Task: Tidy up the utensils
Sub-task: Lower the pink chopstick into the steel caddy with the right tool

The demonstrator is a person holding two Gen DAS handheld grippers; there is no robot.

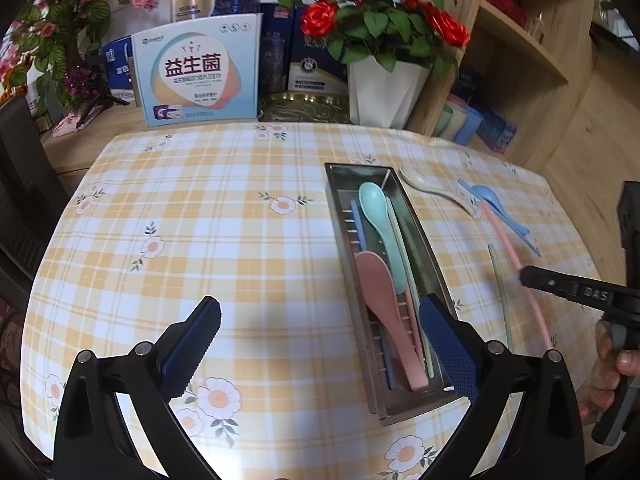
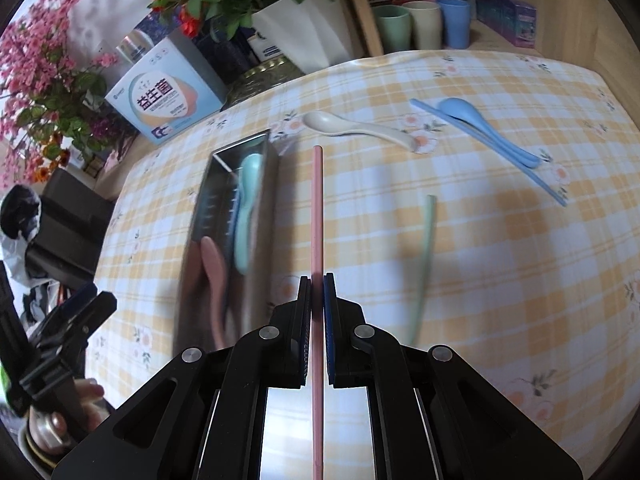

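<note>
A steel utensil tray [image 1: 430,264] [image 2: 200,216] lies on the checked tablecloth and holds a teal spoon [image 1: 378,220], a pink spoon [image 1: 384,304] and some chopsticks. My left gripper [image 1: 320,344] hangs wide open above the tray's near end, nothing between its fingers. My right gripper [image 2: 318,312] is shut on a pink chopstick [image 2: 317,208] [image 1: 508,248], held just right of the tray. On the cloth lie a green chopstick [image 2: 426,256] [image 1: 500,292], a cream spoon [image 2: 352,128] [image 1: 432,190] and a blue spoon [image 2: 472,120] [image 1: 492,200] on blue chopsticks [image 2: 500,152].
Boxes [image 1: 196,72], a white pot of red roses [image 1: 384,92] and pink flowers [image 2: 36,80] line the far table edge. Pastel cups [image 2: 424,24] stand on a wooden shelf behind. A dark chair [image 1: 20,200] is at the left. A hand [image 1: 616,364] grips the right tool.
</note>
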